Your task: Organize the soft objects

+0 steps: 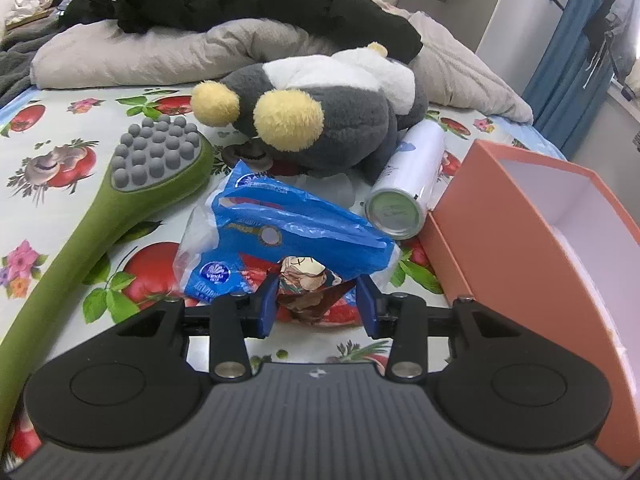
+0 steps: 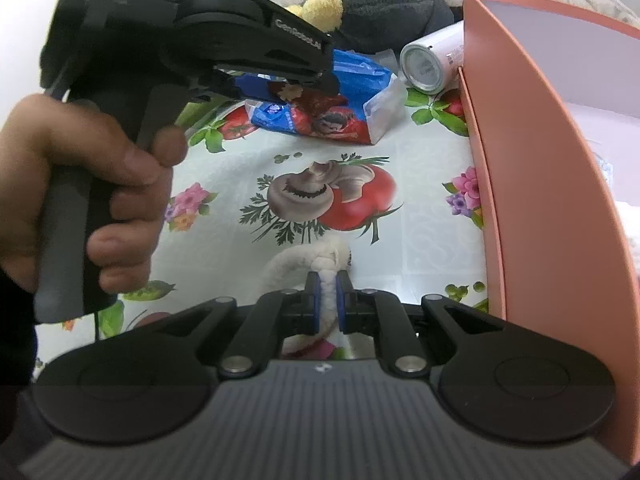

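My left gripper (image 1: 317, 308) is shut on a small packet printed with a cartoon figure (image 1: 308, 284), which lies low against a crumpled blue plastic tissue bag (image 1: 288, 224) on the bed. The right wrist view shows that gripper (image 2: 292, 82) from the side, over the same packet (image 2: 332, 122). My right gripper (image 2: 328, 296) is shut on a white braided fluffy cord (image 2: 304, 260) that curls on the sheet. A grey and white plush toy (image 1: 320, 112) with yellow feet lies behind the bag.
An open orange box (image 1: 540, 240) stands at the right, its wall (image 2: 540, 160) close to my right gripper. A white can (image 1: 408, 184) lies beside it. A green massage brush (image 1: 120, 200) lies at the left. A pillow (image 1: 140, 52) and black clothes (image 1: 240, 0) fill the back. A hand (image 2: 80, 184) grips the left handle.
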Demonstrator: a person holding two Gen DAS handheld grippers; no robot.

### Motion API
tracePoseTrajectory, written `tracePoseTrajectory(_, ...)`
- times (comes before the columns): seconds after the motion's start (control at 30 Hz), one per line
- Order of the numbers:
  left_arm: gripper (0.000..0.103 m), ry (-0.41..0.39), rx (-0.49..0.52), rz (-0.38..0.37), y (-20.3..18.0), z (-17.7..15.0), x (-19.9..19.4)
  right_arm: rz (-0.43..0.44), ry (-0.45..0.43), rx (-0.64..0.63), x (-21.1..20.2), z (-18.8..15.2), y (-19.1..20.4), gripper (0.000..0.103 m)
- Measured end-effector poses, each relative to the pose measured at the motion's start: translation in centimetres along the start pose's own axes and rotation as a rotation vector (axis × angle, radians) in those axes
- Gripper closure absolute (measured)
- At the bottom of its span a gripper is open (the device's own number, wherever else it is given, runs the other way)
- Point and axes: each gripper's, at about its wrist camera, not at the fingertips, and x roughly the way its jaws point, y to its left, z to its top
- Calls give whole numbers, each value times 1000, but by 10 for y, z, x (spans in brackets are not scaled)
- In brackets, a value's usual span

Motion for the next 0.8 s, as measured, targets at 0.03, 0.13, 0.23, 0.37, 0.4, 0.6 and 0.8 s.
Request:
tracePoseTrajectory(0.03, 56, -3, -4, -1, 0, -1, -4, -1, -3, -3, -2, -1, 1, 92)
tracePoseTrajectory(0.13, 56, -12, -12, 0, -1, -6, -18, -5, -9, -6, -7, -5, 3, 92)
tracePoseTrajectory(0.23, 56, -14, -27, -1, 0, -14, -34, -10, -15, -8, -14, -9, 6, 92)
tracePoseTrajectory(0.37, 56, -16, -44, 4, 3, -27, -56, -8, -17, -9, -21, -15, 10, 92)
tracePoseTrajectory(0.4, 56, -15, -49, 6, 4, -31, -62, -9, -19, -10, -23, -16, 12, 92)
tracePoseTrajectory(0.6, 56, 2, -92, 29, 16, -61, -94, -7, -9, 0, -30, -27, 17, 92)
tracePoseTrajectory(0.8, 56, 25, -110, 53, 26, -84, -120, -4, -4, 27, -33, -33, 19, 91)
